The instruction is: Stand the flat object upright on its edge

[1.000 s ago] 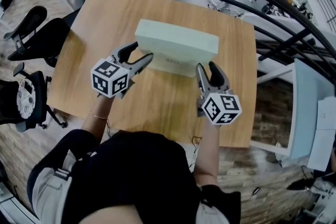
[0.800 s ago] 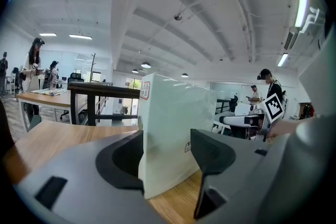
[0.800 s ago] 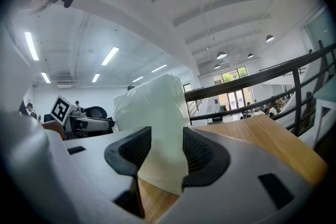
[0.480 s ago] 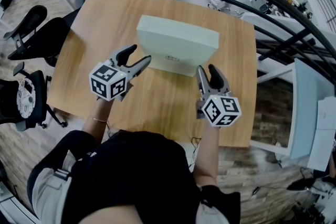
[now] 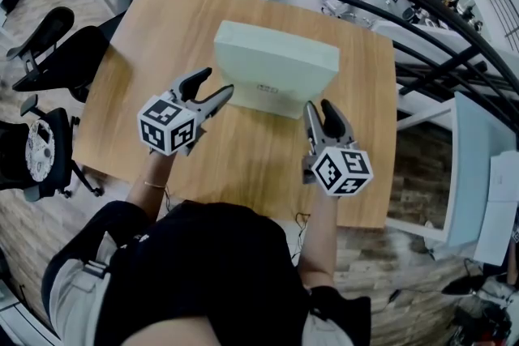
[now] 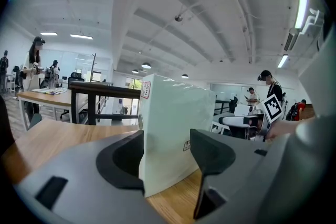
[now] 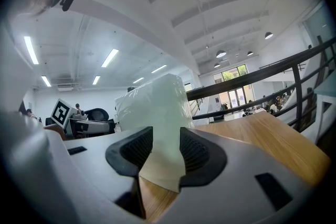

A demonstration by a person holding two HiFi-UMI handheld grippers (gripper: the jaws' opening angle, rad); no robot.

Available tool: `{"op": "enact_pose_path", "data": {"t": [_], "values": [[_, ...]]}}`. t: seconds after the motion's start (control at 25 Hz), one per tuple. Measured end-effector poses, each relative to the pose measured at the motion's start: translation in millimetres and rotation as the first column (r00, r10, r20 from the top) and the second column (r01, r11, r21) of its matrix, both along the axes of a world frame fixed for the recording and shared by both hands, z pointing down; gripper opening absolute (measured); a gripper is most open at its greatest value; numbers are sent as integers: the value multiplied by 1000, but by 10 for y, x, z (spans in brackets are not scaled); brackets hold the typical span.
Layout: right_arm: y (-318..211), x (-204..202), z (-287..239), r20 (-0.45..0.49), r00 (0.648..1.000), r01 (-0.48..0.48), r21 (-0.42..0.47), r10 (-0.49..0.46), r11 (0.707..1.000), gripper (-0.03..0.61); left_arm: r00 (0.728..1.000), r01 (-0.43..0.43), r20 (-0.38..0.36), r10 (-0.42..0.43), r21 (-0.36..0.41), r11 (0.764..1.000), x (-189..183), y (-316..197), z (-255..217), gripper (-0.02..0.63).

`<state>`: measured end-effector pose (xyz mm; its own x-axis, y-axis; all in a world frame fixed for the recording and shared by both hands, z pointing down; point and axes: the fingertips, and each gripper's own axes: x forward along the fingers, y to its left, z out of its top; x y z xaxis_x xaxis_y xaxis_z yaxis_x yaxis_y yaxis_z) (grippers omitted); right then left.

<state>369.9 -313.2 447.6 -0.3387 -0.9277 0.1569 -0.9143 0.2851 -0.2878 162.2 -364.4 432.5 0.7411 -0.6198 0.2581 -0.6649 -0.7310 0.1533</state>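
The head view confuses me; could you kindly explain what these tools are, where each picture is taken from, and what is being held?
There is no robot here. A person holds a hand tool with two jaws in each hand: the left gripper and the right gripper. The head view comes from a camera on the person's head, looking steeply down. The other two views come from a camera riding on each gripper, looking along its jaws. On the wooden table is a pale green box, roughly upright on an edge. Each gripper has a near corner of the box between its jaws, and the pads seem to press on it. The right jaws have just been closing a little.
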Motion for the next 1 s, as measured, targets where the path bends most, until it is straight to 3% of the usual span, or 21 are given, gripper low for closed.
{"op": "enact_pose_path", "data": {"t": [0.08, 0.28, 0.44, 1.0], "values": [[-2, -13, -2, 9, 1000, 2, -2, -1, 1000, 145, 1000, -4, -2, 4, 0, 1000, -1, 3, -1, 270], [12, -39, 2, 21, 1000, 14, -11, -14, 1000, 77, 1000, 16, -8, -16, 11, 1000, -32, -15, -15, 160], [19, -37, -3, 22, 1000, 12, -8, -12, 1000, 55, 1000, 13, -19, -13, 20, 1000, -39, -18, -33, 83], [-9, -78, -51, -43, 999, 23, 9, -23, 1000, 40, 1000, 15, -25, -14, 32, 999, -17, -51, -72, 54]]}}
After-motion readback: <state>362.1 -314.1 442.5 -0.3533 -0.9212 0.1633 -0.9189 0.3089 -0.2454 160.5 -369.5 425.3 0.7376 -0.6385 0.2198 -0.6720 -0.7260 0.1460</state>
